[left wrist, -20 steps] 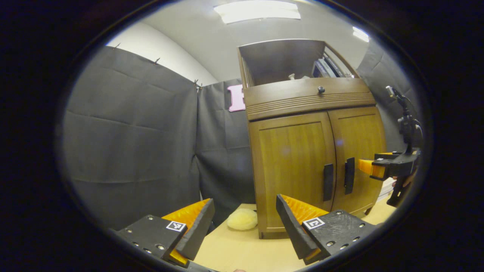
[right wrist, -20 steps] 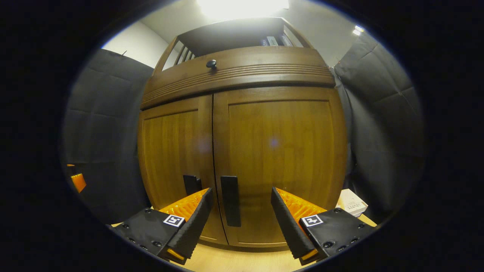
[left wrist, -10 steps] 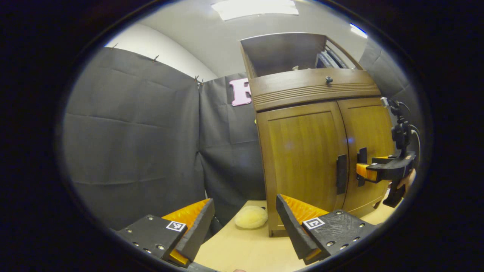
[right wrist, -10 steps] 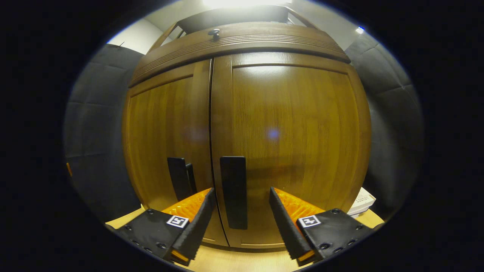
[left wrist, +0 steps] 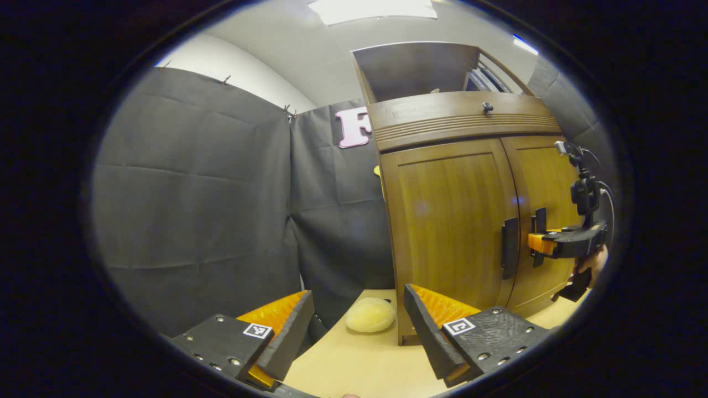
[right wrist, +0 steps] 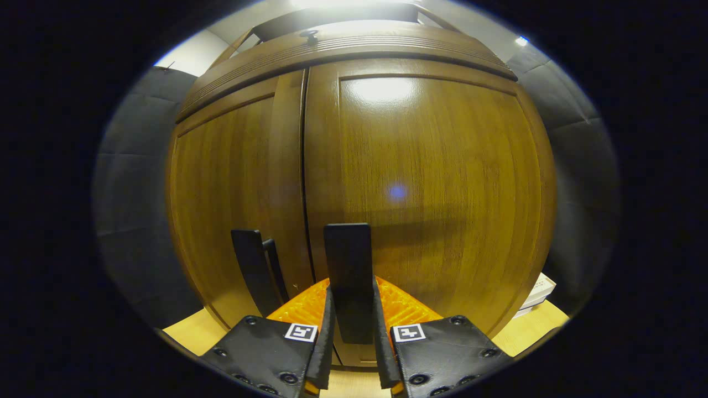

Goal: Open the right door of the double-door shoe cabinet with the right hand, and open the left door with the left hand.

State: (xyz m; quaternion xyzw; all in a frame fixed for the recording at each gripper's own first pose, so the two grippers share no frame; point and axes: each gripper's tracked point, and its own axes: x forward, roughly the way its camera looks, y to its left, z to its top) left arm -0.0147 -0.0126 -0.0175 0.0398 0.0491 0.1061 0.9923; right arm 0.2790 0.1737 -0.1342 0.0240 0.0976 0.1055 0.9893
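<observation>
- Black cloth walls the booth behind a light wooden table, where the shoe cabinet stands upright, both doors closed.
- Right gripper is clenched on the right door handle, a vertical black bar; the left door handle stands just beside.
- Left gripper hangs released, well apart from the cabinet.
- Left gripper view adds a yellow sponge near the cabinet's foot.
</observation>
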